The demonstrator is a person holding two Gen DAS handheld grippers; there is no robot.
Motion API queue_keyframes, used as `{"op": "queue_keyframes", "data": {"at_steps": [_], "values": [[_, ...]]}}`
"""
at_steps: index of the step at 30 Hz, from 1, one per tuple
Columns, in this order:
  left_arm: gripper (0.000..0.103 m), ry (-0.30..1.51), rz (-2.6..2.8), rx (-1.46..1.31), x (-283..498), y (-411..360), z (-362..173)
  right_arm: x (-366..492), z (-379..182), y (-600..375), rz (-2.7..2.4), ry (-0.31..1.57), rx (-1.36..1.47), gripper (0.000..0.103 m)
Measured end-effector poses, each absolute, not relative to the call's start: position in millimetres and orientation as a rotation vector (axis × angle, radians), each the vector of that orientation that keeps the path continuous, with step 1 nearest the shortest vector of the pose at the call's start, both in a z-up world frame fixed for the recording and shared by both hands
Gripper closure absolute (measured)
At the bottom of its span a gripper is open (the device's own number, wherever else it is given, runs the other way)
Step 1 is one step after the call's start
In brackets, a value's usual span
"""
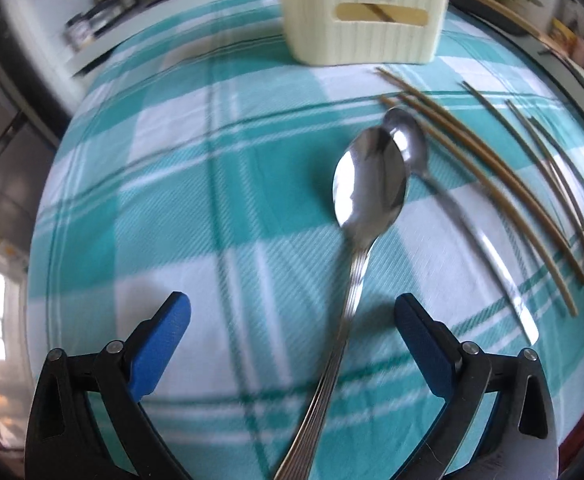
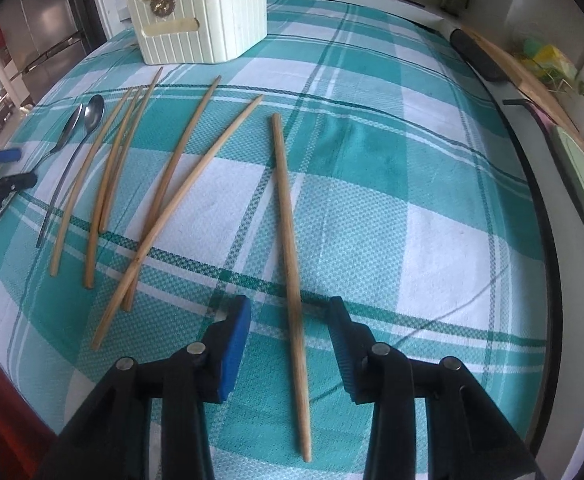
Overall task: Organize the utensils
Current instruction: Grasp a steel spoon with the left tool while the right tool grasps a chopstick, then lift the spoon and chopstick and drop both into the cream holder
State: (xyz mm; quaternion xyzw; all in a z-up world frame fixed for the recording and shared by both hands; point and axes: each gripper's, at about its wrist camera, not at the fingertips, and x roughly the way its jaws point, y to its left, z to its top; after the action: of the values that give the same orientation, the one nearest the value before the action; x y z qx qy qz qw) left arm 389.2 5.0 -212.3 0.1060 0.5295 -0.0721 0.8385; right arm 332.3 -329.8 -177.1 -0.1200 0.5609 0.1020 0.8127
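Observation:
In the left wrist view my left gripper (image 1: 292,320) is open, its blue fingers astride the handle of a large steel spoon (image 1: 368,184) lying on the teal checked cloth. A smaller spoon (image 1: 408,140) lies just right of it. A cream utensil holder (image 1: 364,16) stands at the far side. In the right wrist view my right gripper (image 2: 290,320) is open, its fingers on either side of one wooden chopstick (image 2: 288,248) lying on the cloth. Several more chopsticks (image 2: 180,184) lie to its left. Both spoons (image 2: 88,116) and the holder (image 2: 204,16) show there too.
The table's right edge (image 2: 548,240) borders a counter with a dark bar (image 2: 476,56), a wooden board and packets. A steel fridge (image 2: 40,20) stands far left. The left gripper (image 2: 0,176) shows at the left edge of the right wrist view.

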Motion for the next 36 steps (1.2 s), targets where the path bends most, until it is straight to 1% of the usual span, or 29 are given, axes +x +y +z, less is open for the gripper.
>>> {"op": "queue_keyframes", "data": {"at_steps": [2, 3, 5, 7, 9, 11, 13, 15, 16, 17, 18, 19, 20, 24, 26, 30, 36], "values": [[0.010, 1.119, -0.185, 0.235, 395.7, -5.7, -209.6, 336.9, -177.4, -326.4, 0.235, 1.204, -0.280, 0.063], [0.012, 1.118, -0.196, 0.239, 399.6, -8.9, -208.1, 340.1, -177.5, -324.7, 0.241, 1.208, -0.288, 0.063], [0.022, 1.118, -0.214, 0.251, 408.3, -15.7, -205.8, 347.1, -177.9, -322.6, 0.259, 1.217, -0.290, 0.063], [0.025, 1.125, -0.227, 0.250, 418.4, -20.5, -205.6, 354.6, -178.6, -321.0, 0.273, 1.223, -0.297, 0.063], [0.031, 1.136, -0.239, 0.233, 424.7, -22.1, -205.3, 363.7, -178.4, -319.0, 0.293, 1.226, -0.309, 0.063], [0.042, 1.148, -0.256, 0.218, 428.6, -23.6, -204.5, 376.8, -179.3, -315.6, 0.306, 1.234, -0.329, 0.063], [0.047, 1.153, -0.268, 0.213, 431.9, -25.7, -204.4, 390.0, -180.0, -311.0, 0.321, 1.237, -0.340, 0.063], [0.047, 1.150, -0.270, 0.214, 433.5, -29.4, -204.2, 403.0, -181.0, -303.2, 0.341, 1.232, -0.358, 0.063], [0.049, 1.150, -0.271, 0.210, 435.0, -31.0, -204.2, 408.1, -181.3, -299.4, 0.351, 1.228, -0.363, 0.063], [0.057, 1.148, -0.278, 0.199, 435.6, -31.7, -203.9, 414.9, -182.3, -293.8, 0.365, 1.223, -0.366, 0.069], [0.061, 1.145, -0.285, 0.192, 435.8, -31.9, -203.4, 421.2, -183.6, -288.9, 0.376, 1.220, -0.365, 0.078], [0.061, 1.144, -0.283, 0.193, 436.0, -32.6, -203.1, 426.9, -183.8, -285.1, 0.376, 1.212, -0.356, 0.084], [0.061, 1.142, -0.282, 0.194, 439.4, -31.8, -203.5, 431.4, -184.3, -283.1, 0.369, 1.211, -0.344, 0.096], [0.061, 1.137, -0.255, 0.187, 438.4, -25.9, -200.6, 442.5, -183.2, -280.0, 0.322, 1.191, -0.300, 0.096], [0.061, 1.107, -0.241, 0.162, 432.2, -18.2, -190.5, 440.9, -173.0, -284.4, 0.308, 1.156, -0.256, 0.096], [0.061, 1.027, -0.239, 0.089, 413.8, -3.3, -160.7, 421.6, -129.2, -296.0, 0.310, 1.038, -0.173, 0.096], [0.061, 0.897, -0.250, 0.000, 378.0, 17.3, -111.8, 377.6, -62.0, -311.2, 0.337, 0.890, -0.128, 0.096]]}}
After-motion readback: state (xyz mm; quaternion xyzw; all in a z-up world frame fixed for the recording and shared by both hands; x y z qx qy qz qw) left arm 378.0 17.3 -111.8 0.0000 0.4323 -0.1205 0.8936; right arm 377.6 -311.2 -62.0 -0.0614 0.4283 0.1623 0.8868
